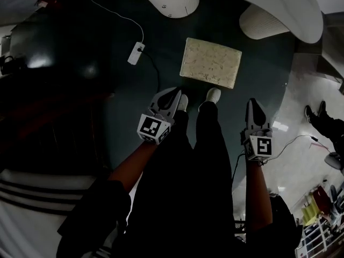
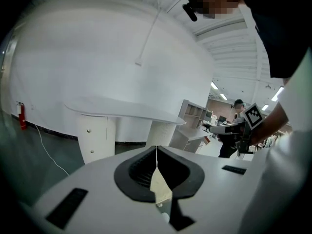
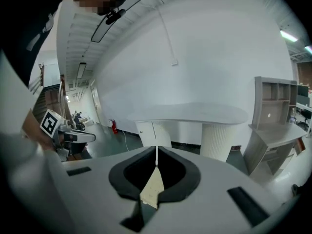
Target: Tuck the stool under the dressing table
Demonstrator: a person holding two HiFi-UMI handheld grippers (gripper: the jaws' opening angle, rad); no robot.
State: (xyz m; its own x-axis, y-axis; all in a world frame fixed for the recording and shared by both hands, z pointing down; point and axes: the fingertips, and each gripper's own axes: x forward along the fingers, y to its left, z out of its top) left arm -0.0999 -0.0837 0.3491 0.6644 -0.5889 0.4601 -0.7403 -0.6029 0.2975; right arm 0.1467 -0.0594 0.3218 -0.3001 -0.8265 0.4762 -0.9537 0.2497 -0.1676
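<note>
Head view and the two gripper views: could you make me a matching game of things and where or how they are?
Things:
1. cream square padded stool
2. white power strip
3. red fire extinguisher
4. left gripper

Places or states:
A. jaws together, empty
B. by the wall, left of the white dressing table
C. on the dark floor ahead of the shoes
D. at a white cable's end, left of the stool

Pairs: 1-C, 2-D, 3-B, 4-A

black trousers (image 1: 207,160), white shoes (image 1: 213,95), pale grey left tool (image 1: 176,93) and right tool (image 1: 251,103), black-and-white marker cubes (image 1: 153,128)
</note>
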